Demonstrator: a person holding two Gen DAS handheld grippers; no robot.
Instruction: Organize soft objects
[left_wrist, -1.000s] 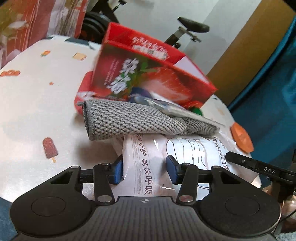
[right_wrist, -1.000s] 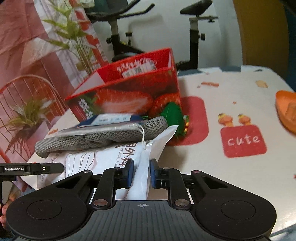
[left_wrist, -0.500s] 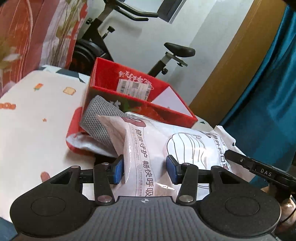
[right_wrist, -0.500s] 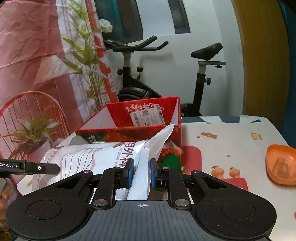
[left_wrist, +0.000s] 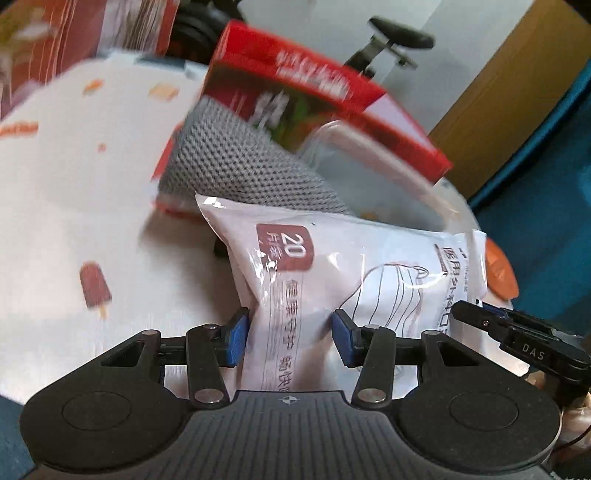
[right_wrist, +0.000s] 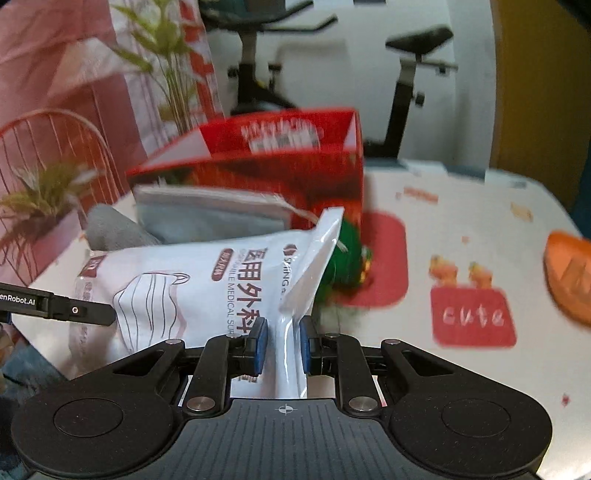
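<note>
Table (right_wrist: 461, 229), white patterned cloth, fills frame. Red strawberry box (right_wrist: 280, 173) at upper centre, open; contents hidden, so you cannot judge what is already sorted. Surgical mask pack (left_wrist: 332, 266) at centre, carried between both your grippers, not yet in box. Grey knit cloth (left_wrist: 236, 166) and clear pouch (right_wrist: 210, 218) lie before box, still to sort. Left gripper (left_wrist: 290, 339): jaws clamped on pack's end. Right gripper (right_wrist: 280, 343): jaws pinching pack's sealed edge.

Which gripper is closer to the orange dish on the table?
Right. The right gripper pinches the mask pack's end nearest the orange dish; the left gripper grips the pack's far end.
</note>
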